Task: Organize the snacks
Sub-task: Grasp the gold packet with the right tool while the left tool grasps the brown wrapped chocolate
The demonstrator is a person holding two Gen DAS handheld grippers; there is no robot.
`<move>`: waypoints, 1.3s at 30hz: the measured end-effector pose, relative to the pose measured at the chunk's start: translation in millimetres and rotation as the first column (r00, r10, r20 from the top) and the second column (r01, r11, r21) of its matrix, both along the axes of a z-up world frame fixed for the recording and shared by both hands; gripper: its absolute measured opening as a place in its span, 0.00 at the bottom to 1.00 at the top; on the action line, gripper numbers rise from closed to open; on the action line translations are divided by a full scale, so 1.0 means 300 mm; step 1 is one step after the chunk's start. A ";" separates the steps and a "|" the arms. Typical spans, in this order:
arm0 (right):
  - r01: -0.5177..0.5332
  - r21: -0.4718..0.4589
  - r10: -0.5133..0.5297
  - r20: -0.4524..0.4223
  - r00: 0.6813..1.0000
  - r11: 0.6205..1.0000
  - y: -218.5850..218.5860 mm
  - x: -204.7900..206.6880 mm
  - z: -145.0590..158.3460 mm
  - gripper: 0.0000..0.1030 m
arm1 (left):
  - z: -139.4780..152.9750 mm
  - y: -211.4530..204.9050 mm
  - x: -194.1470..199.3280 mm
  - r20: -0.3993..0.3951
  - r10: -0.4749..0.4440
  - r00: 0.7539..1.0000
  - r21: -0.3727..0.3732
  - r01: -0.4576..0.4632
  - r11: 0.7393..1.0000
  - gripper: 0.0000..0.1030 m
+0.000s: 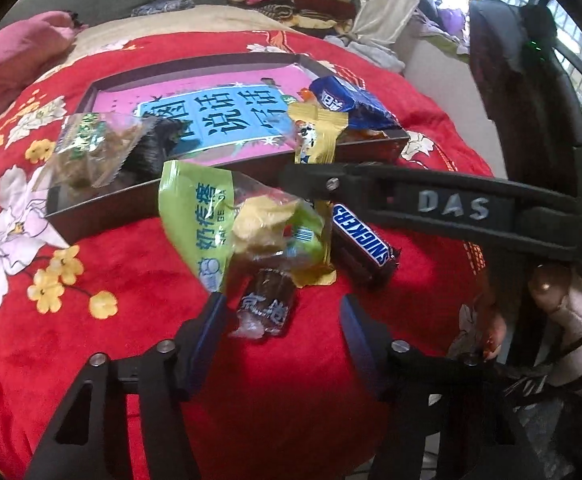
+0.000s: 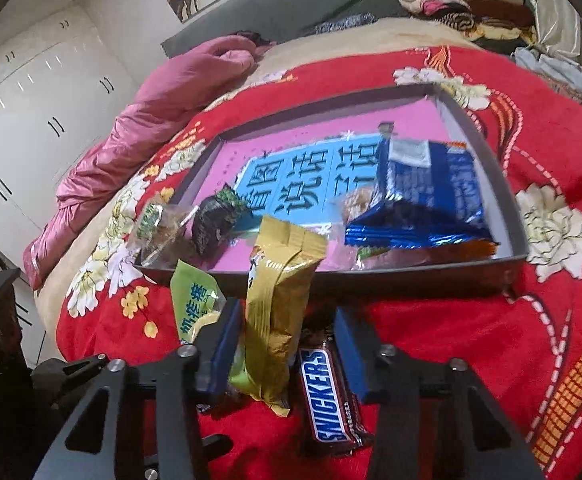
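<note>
On the red floral bedspread my left gripper stands open around a small dark-wrapped candy; neither pad touches it. Just beyond lie a green snack bag and a Snickers bar. My right gripper is open, its fingers astride a gold packet that leans up against the tray wall, with the Snickers bar beside it. The dark tray holds a blue packet, a clear packet and a dark packet.
The tray has a pink and blue printed sheet on its floor. A pink quilt lies at the left of the bed and folded clothes are stacked at the back. White wardrobes stand on the left. A hand holds the right gripper's handle.
</note>
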State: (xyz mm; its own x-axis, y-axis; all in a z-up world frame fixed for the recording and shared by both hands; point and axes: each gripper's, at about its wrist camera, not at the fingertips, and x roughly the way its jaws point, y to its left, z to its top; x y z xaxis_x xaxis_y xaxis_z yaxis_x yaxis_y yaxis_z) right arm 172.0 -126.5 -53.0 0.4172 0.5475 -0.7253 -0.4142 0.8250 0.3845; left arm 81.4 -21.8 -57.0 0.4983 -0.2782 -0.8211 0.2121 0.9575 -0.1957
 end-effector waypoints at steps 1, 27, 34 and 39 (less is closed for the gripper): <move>-0.002 0.000 0.002 -0.004 1.000 1.000 0.004 0.004 -0.006 0.38 | -0.003 -0.003 0.005 -0.001 -0.001 1.000 -0.001 0.001 1.000 0.53; 0.054 0.112 -0.068 0.127 0.990 0.992 -0.145 -0.038 0.157 0.19 | 0.096 0.043 -0.047 0.051 0.011 0.999 -0.089 -0.007 0.996 0.27; 0.095 0.146 -0.116 0.147 0.982 0.985 -0.201 -0.025 0.191 0.19 | 0.149 0.084 -0.042 0.096 0.064 0.993 -0.120 -0.053 0.991 0.27; 0.102 0.159 -0.129 0.170 0.977 0.982 -0.212 -0.021 0.223 0.19 | 0.180 0.107 -0.017 0.126 0.093 0.988 -0.132 -0.077 0.988 0.27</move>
State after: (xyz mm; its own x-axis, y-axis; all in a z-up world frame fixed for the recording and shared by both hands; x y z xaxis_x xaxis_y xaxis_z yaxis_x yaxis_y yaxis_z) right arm 165.6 -190.0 14.0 0.5998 0.5835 -0.5475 -0.3925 0.8108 0.4342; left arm 76.4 10.2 -2.9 0.6260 -0.3277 -0.7076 0.1630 0.9423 -0.2922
